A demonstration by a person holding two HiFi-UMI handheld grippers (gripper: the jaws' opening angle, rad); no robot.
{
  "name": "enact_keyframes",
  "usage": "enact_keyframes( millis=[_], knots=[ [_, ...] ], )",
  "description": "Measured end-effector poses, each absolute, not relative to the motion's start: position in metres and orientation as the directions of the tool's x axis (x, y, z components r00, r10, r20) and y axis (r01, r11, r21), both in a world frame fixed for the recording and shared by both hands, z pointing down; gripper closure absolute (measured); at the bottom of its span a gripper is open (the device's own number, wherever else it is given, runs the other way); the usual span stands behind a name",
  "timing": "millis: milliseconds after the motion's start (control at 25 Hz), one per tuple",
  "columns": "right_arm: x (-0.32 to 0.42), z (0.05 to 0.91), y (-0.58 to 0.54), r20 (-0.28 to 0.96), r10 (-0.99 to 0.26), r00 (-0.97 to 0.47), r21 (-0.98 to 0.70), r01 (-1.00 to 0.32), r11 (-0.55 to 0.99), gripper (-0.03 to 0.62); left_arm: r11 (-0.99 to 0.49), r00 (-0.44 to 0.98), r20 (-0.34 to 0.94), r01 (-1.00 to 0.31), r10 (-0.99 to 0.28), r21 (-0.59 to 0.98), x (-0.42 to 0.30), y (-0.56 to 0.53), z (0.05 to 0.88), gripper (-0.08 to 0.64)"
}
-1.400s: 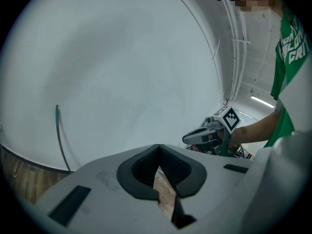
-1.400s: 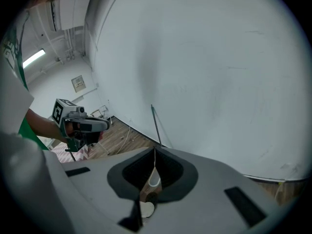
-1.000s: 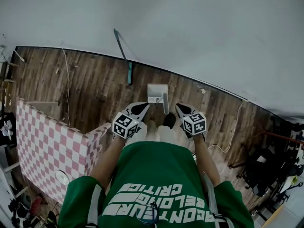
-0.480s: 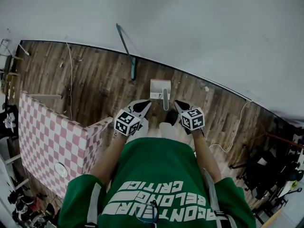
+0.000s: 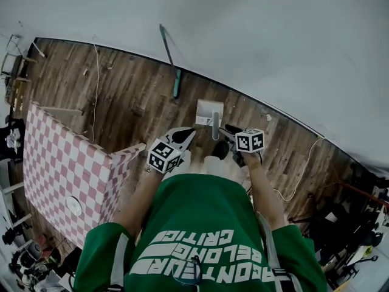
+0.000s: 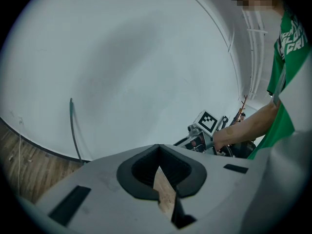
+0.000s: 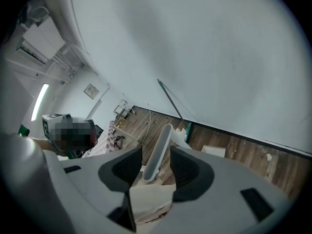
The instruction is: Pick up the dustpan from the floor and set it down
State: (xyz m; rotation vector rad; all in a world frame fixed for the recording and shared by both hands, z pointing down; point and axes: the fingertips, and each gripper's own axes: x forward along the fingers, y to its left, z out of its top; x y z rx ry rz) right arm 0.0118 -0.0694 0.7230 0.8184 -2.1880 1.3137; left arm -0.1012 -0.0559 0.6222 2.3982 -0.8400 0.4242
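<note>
The white dustpan (image 5: 208,111) stands on the wood floor by the wall, its pale handle (image 5: 214,126) reaching back toward me. In the right gripper view the handle (image 7: 163,138) rises between the jaws of my right gripper (image 7: 156,151). These jaws are opening and gaps show on both sides of the handle. From the head view my right gripper (image 5: 230,130) sits just right of the handle. My left gripper (image 5: 187,134) hovers left of it, tips together and empty; its own view shows the left gripper (image 6: 158,147) with only floor behind.
A green-ended broom (image 5: 172,66) leans on the white wall behind the dustpan. A pink checked cloth (image 5: 61,163) covers a table at my left. Thin cables (image 5: 95,78) lie on the floor, and a small white box (image 7: 213,151) rests near the wall.
My right gripper has dropped and drawn in to the dustpan handle, rolling as it went. The left gripper has hardly moved.
</note>
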Motion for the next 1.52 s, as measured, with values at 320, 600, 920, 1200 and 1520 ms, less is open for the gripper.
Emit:
enact_keyframes(
  millis=[320,600,920,1200,1520],
  knots=[
    [0.000,0.744,-0.078,0.625,-0.168,-0.762,-0.704,-0.643,0.301,0.387,-0.621,0.735,0.462,-0.673,-0.497,0.402,-0.098,-0.056,0.627,0.557],
    [-0.013,0.760,-0.080,0.542,-0.101,-0.835,-0.809,-0.550,0.205,0.383,-0.596,0.717,0.467,-0.694,-0.518,0.404,-0.099,-0.052,0.629,0.557],
    [-0.024,0.767,-0.077,0.472,-0.048,-0.880,-0.866,-0.474,0.161,0.383,-0.564,0.695,0.485,-0.716,-0.530,0.410,-0.101,-0.049,0.638,0.557],
    [-0.029,0.767,-0.077,0.377,-0.056,-0.925,-0.921,-0.380,0.089,0.428,-0.543,0.685,0.487,-0.727,-0.542,0.420,-0.102,-0.045,0.641,0.557],
    [-0.031,0.762,-0.077,0.337,-0.076,-0.939,-0.935,-0.343,0.092,0.495,-0.532,0.675,0.496,-0.737,-0.546,0.418,-0.105,-0.044,0.644,0.557]
  ],
)
